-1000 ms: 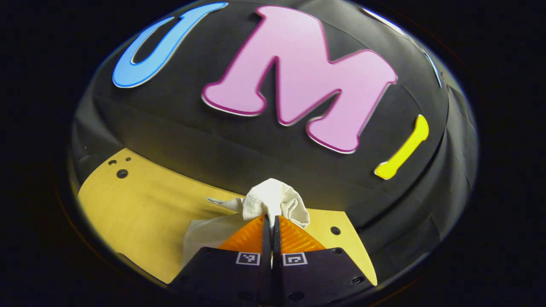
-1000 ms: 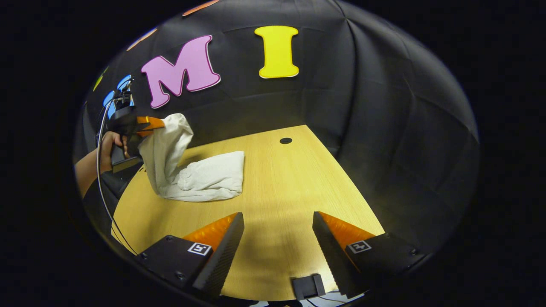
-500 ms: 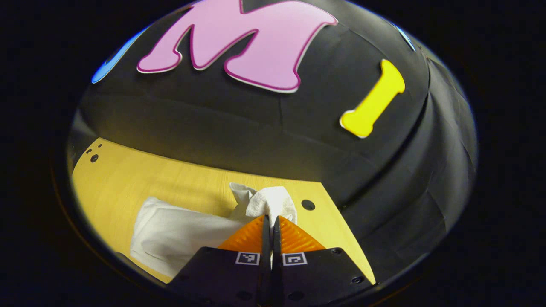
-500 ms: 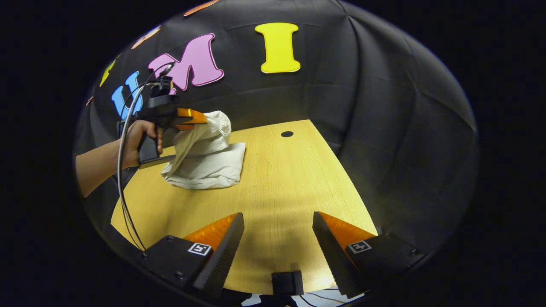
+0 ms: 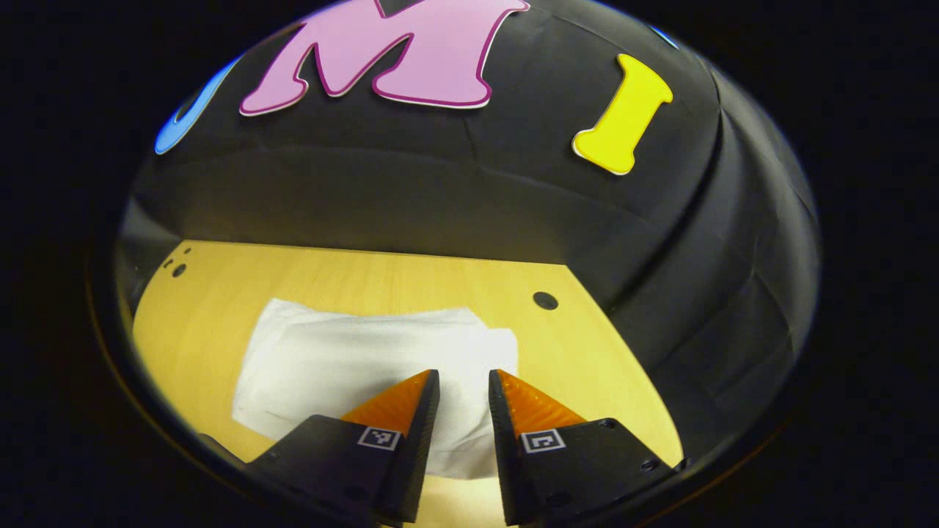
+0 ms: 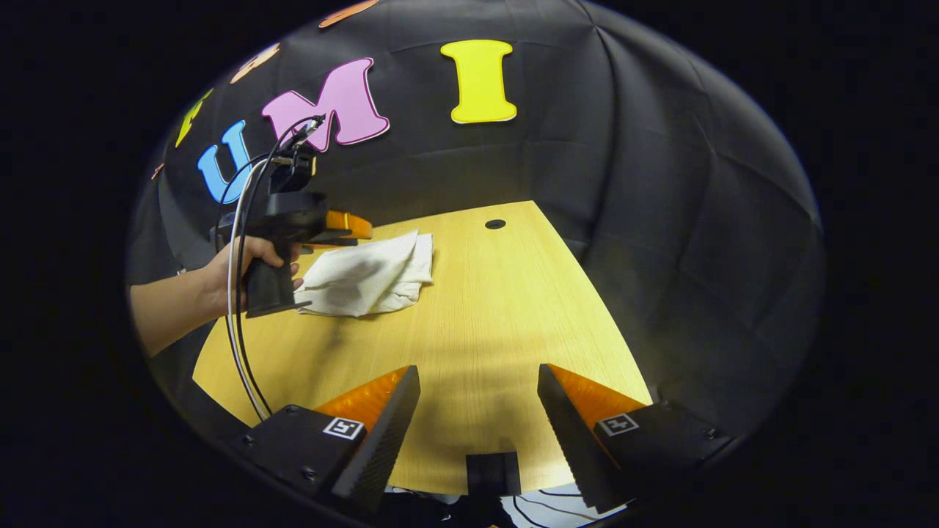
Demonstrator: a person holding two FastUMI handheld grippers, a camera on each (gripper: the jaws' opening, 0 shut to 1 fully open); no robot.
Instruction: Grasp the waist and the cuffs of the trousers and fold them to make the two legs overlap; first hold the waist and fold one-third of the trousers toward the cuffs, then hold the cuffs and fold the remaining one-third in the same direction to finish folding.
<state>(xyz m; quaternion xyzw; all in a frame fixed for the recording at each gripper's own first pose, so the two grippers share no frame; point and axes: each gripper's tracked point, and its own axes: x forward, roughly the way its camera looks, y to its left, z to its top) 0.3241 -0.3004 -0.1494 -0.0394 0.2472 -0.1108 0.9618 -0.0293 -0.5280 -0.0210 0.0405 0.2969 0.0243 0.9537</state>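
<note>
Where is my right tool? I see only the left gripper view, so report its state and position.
Observer: The right tool is open and empty over a bare part of the light wooden table, well apart from the folded white cloth trousers.
Operator: Tell me how the left tool sits against the fabric.
Observer: In the right gripper view, the left tool hangs at the trousers' far left corner. I cannot tell whether it touches them.
Operator: Report what holds it.
Observer: A hand grips its dark handle, and white and black cables loop from the tool down past the table's near edge.
</note>
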